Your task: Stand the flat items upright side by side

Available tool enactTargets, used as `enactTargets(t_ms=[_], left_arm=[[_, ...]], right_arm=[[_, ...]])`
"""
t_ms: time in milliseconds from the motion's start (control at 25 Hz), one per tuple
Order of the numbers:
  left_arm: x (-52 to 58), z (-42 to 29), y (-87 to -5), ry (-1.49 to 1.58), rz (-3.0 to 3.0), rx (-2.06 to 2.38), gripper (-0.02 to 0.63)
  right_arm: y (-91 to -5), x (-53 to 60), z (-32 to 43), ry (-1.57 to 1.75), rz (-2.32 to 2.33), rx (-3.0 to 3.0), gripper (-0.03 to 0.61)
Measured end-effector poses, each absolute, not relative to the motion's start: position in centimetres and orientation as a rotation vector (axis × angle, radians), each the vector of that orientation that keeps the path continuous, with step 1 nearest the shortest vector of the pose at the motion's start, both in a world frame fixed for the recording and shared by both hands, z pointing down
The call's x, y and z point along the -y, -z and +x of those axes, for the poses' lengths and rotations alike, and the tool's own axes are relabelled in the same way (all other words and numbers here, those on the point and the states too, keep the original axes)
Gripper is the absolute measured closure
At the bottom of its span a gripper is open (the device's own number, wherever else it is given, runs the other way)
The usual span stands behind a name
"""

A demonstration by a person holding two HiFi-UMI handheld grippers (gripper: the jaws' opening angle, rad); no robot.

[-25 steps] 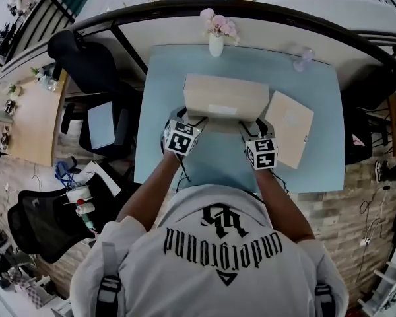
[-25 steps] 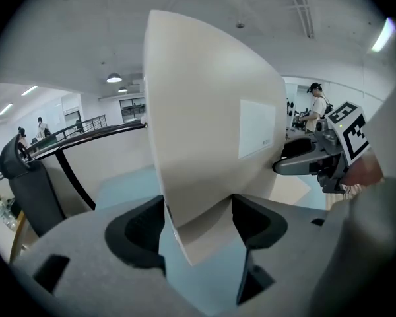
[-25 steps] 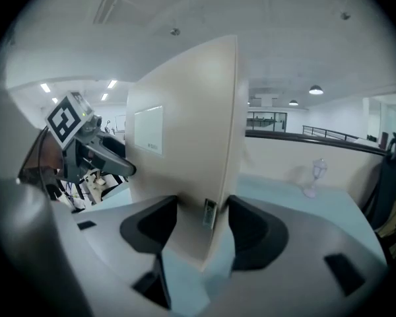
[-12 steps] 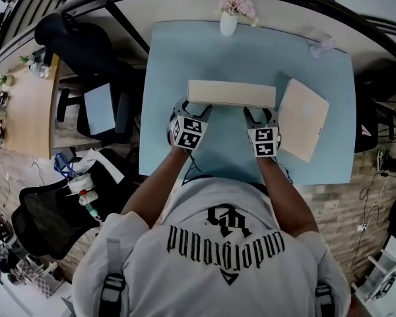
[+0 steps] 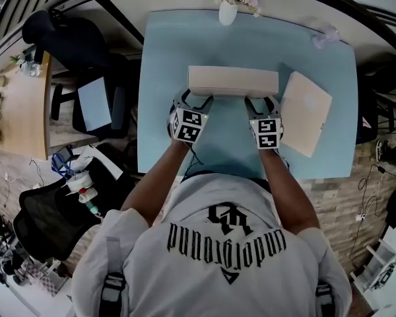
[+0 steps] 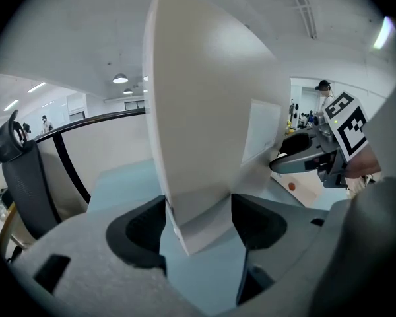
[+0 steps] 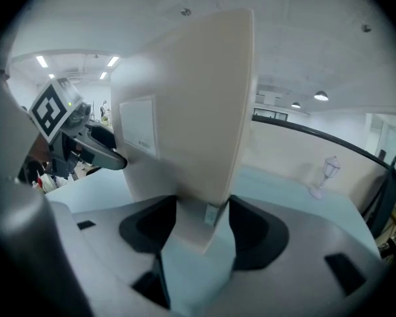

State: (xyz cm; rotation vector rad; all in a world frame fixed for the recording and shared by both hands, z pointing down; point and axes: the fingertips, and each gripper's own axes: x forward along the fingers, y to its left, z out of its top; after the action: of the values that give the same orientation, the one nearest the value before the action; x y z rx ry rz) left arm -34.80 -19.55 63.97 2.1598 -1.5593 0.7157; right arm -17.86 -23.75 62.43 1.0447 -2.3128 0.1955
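Observation:
A flat beige box [image 5: 232, 81] stands on its long edge across the middle of the light blue table [image 5: 178, 51]. My left gripper [image 5: 193, 98] grips its left end and my right gripper [image 5: 262, 101] its right end, both from the near side. In the left gripper view the box [image 6: 204, 111] fills the gap between the pads of the left gripper [image 6: 198, 220]. The right gripper view shows the box [image 7: 198, 111] clamped the same way in the right gripper [image 7: 203, 223]. Both sets of jaws have just been opening slightly, with the box still between them. A second flat beige box [image 5: 305, 122] lies flat to the right.
A white vase of pink flowers [image 5: 228, 12] stands at the table's far edge, and a small clear ornament [image 5: 325, 38] sits at the far right corner. A black office chair [image 5: 59, 35] stands left of the table. A curved dark rail runs behind it.
The held box has swung from tilted, with its broad face showing, to upright on its edge and has come down onto the table. Both grippers moved down with it.

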Motion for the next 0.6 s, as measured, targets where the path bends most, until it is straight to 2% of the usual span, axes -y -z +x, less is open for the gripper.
enactTargets(t_ms=[600], left_arm=[[17.9,-34.3,-61.8,-0.654,2.199,1.544,0.258]], right_arm=[[-60.3,23.0,-16.1,-0.191,1.077,2.328,0.287]])
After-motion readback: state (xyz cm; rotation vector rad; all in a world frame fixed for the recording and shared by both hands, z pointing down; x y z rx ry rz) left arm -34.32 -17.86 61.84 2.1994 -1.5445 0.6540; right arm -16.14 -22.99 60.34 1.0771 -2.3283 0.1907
